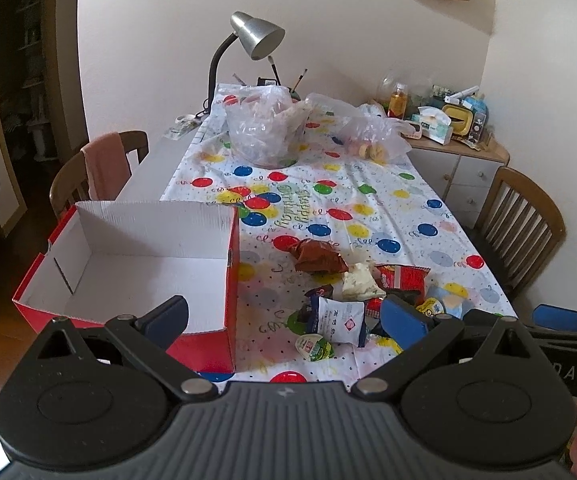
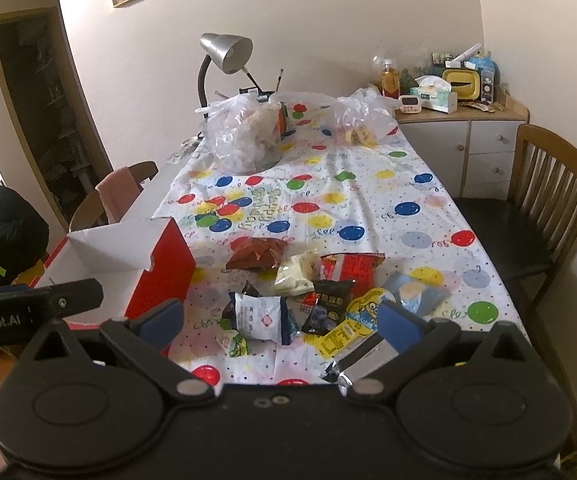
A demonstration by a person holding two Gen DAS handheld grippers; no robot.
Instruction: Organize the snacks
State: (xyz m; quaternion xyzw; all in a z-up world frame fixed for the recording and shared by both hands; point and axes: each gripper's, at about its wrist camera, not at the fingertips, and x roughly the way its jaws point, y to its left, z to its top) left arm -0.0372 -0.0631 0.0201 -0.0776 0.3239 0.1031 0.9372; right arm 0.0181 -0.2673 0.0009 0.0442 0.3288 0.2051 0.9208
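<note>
A pile of snack packets lies on the balloon-print tablecloth near the front edge: a white and blue packet (image 1: pixel 338 317) (image 2: pixel 261 315), a brown packet (image 1: pixel 318 257) (image 2: pixel 257 255), a red packet (image 2: pixel 351 266), a black packet (image 2: pixel 328 306), a yellow packet (image 2: pixel 358 322) and a small green jelly cup (image 1: pixel 314 347) (image 2: pixel 233 343). An empty red box (image 1: pixel 136 264) (image 2: pixel 156 268), white inside, stands at the left. My left gripper (image 1: pixel 284 318) is open above the front edge, nothing between its fingers. My right gripper (image 2: pixel 282 320) is open above the pile, empty.
Two clear plastic bags (image 1: pixel 264 124) (image 2: pixel 362 122) with food sit at the far end by a silver desk lamp (image 1: pixel 254 36). Wooden chairs stand left (image 1: pixel 100 168) and right (image 2: pixel 544 200). A cluttered cabinet (image 2: pixel 464 120) is at the back right.
</note>
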